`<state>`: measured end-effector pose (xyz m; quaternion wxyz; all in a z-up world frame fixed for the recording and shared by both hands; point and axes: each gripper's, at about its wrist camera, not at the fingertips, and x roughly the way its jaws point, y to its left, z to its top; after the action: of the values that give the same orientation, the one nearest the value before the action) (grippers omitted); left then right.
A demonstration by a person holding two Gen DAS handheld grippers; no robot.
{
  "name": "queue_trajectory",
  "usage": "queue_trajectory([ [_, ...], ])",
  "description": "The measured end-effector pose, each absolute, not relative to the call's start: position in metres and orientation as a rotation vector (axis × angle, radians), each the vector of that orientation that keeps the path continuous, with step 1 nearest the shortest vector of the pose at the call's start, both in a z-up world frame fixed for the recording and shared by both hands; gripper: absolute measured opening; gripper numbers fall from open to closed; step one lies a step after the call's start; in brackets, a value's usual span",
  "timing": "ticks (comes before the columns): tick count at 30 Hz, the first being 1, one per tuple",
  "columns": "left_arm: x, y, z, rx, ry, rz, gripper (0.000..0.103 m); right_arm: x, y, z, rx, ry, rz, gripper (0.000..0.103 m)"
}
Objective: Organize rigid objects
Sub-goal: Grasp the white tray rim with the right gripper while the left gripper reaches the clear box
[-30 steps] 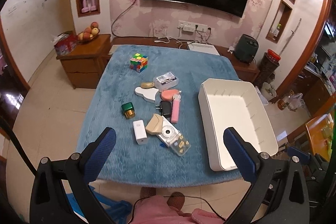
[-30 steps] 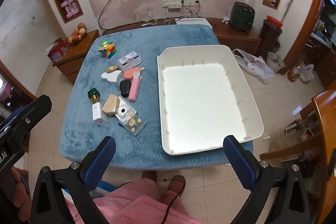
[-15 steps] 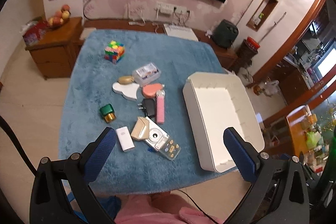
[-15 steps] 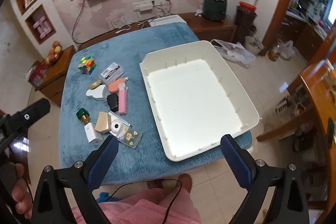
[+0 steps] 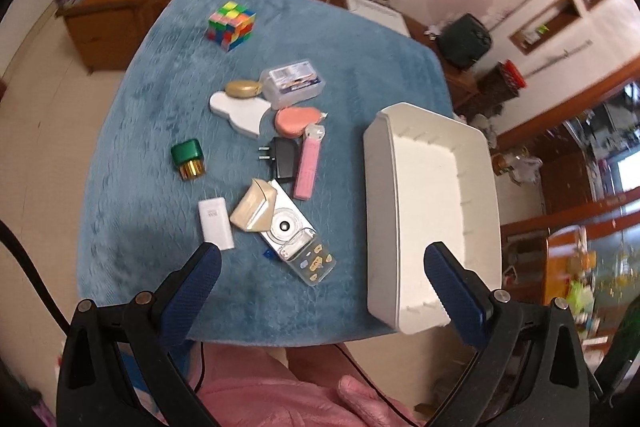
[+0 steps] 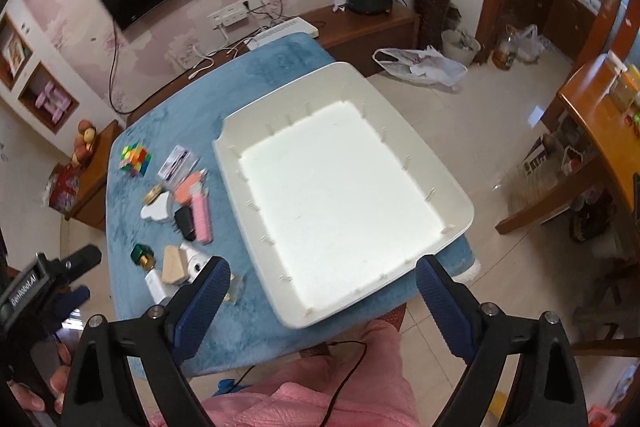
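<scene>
- "GenRobot.AI" in white letters runs along the black body of the left gripper (image 6: 76, 259), at the lower left of the right wrist view; it is the only wording that reads clearly.
- The white charger block (image 5: 215, 219), lower left of centre in the left wrist view, bears a small grey mark on its top face, too small to read.
- The clear plastic box (image 5: 294, 83), above centre in the left wrist view, holds a card with blue and dark printing; the letters are too blurred to make out.
- The same box (image 6: 179, 161) in the right wrist view shows dark bars on white, also unreadable.
</scene>
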<state>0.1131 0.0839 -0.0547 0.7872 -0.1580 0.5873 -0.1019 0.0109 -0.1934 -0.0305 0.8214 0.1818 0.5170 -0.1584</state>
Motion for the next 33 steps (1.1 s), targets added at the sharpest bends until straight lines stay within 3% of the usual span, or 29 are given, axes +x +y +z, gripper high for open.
queue_trajectory([
  [6,0.117,0.066,-0.075,-0.473,1.352,-0.09,0.101,0.033,-0.251,-0.04,0.413,1.137,-0.295,0.089],
  [9,0.117,0.061,-0.084,-0.517,1.379,-0.016,0.101,0.048,-0.274,-0.048,0.426,1.169,-0.24,0.08],
  [24,0.116,0.067,-0.154,-0.748,1.475,0.325,0.097,0.118,-0.351,-0.102,0.382,1.365,-0.098,0.07],
  [30,0.119,0.064,-0.185,-0.79,1.533,0.398,0.094,0.137,-0.374,-0.129,0.38,1.42,-0.096,0.059],
  [33,0.12,0.063,-0.198,-0.814,1.552,0.42,0.093,0.144,-0.38,-0.146,0.358,1.449,-0.09,0.047],
])
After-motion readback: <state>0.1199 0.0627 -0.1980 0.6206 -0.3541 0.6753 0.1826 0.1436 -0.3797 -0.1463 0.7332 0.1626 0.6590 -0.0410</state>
